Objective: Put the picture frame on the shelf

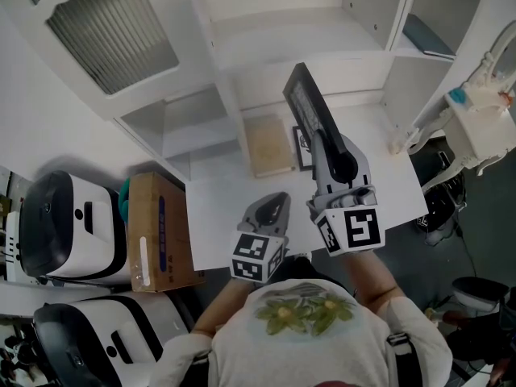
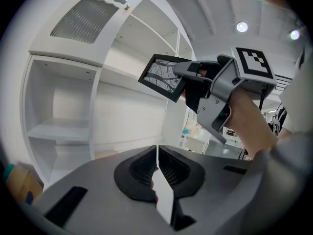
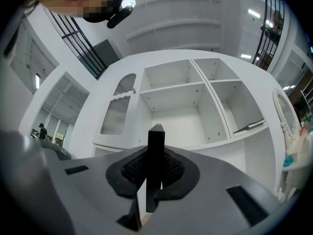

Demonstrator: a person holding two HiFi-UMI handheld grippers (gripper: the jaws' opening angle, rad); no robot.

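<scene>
We hold the picture frame [image 1: 309, 107] up in the air with our right claw [image 1: 325, 145], and it is not on the shelf yet. In the head view the frame sits in the middle of the picture, above the white table [image 1: 234, 196] and in front of the big white shelf [image 1: 355, 22]. In the right gripper view the right claw [image 3: 155, 164] is squeezed onto the frame [image 3: 156, 136], whose thin black edge stands straight up between the two pads. In the left gripper view the frame [image 2: 164, 76] is tilted in the upper middle and shows a black and white drawing, with the right claw [image 2: 190, 81] pinching its right end. Our left claw [image 1: 276, 204] is in the lower middle of the head view, just beside the right one. In its own view the left claw [image 2: 157, 166] has its jaws pressed together with nothing between them. On the table, at the foot of the shelf, lie a tan square board [image 1: 270, 145] and a small framed picture [image 1: 301, 147], partly hidden by the right claw. A brown cardboard box [image 1: 157, 232] stands at the left. A flat book [image 3: 252, 126] lies in a right compartment of the shelf.
</scene>
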